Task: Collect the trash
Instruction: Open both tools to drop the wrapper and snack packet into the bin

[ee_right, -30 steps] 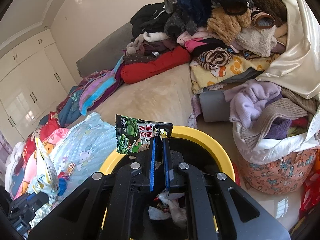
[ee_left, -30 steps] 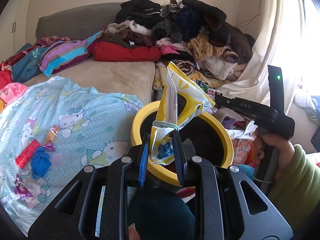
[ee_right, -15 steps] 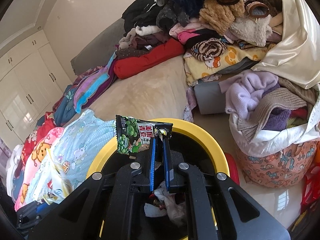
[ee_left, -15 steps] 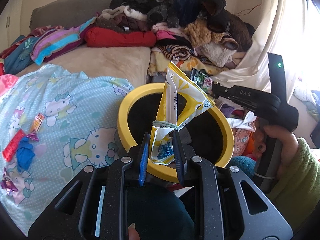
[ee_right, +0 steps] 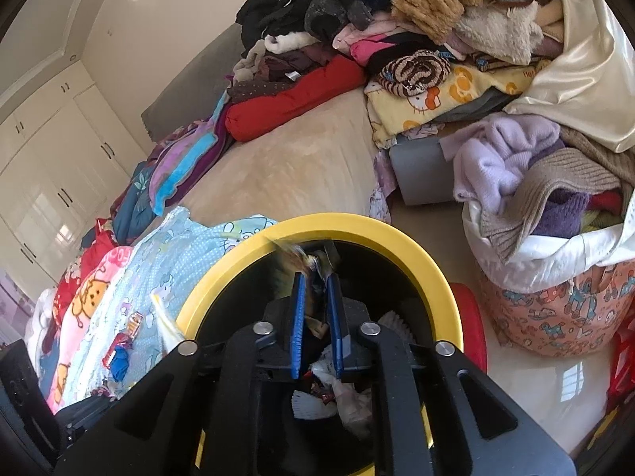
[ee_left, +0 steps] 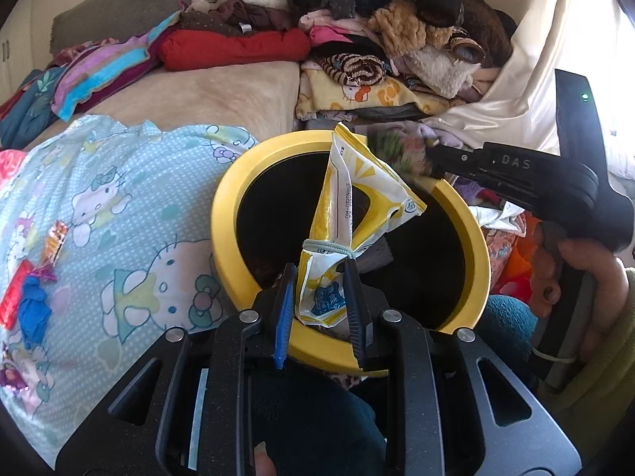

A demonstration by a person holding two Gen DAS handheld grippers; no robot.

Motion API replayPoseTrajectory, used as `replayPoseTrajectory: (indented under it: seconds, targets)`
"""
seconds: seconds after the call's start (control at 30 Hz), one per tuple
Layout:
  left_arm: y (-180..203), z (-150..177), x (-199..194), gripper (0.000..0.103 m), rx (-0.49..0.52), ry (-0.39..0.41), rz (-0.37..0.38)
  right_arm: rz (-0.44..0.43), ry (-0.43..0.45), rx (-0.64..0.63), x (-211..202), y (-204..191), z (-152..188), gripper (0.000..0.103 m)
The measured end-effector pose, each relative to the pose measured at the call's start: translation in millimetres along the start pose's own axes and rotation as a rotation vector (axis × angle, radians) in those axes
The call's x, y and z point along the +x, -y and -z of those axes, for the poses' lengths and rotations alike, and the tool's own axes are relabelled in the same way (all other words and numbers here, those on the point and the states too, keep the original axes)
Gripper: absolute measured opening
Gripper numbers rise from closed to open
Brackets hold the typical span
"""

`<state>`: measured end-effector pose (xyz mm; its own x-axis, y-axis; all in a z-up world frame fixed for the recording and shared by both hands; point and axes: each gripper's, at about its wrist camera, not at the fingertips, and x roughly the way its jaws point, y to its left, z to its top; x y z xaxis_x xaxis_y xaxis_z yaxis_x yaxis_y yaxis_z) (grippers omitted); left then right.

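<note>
— Over the bed, what do you see, biggest first?

— Your Hello Kitty blanket lies against the yellow-rimmed trash bin, with small wrappers scattered on it.

— And my left tongs?

— They're spread a little, the yellow-and-white snack bag standing between them above the bin's mouth; I cannot tell whether they still pinch it.

— My right tongs?

— Parted slightly over the bin. The green snack wrapper is a blur at their tips, so you can't tell from this whether it's gripped. Crumpled trash sits inside the bin below.
</note>
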<state>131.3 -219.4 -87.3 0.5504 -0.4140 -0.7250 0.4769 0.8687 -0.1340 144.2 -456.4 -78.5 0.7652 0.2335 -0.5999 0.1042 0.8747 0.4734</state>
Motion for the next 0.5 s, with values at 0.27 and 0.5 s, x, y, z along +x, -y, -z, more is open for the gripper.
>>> replayPoseTrajectory:
  seconds: [0.27, 0.5]
  targets:
    - [-1.5, -18.3, -0.8, 0.061, -0.017, 0.069, 0.047, -0.001, 0.021, 0.03, -4.3, 1.9, -1.4, 0.046]
    - [-16.6, -15.1, -21.3, 0.093, -0.084, 0.131, 0.0, 0.042, 0.04, -0.023, -8.3, -12.3, 0.9, 0.067]
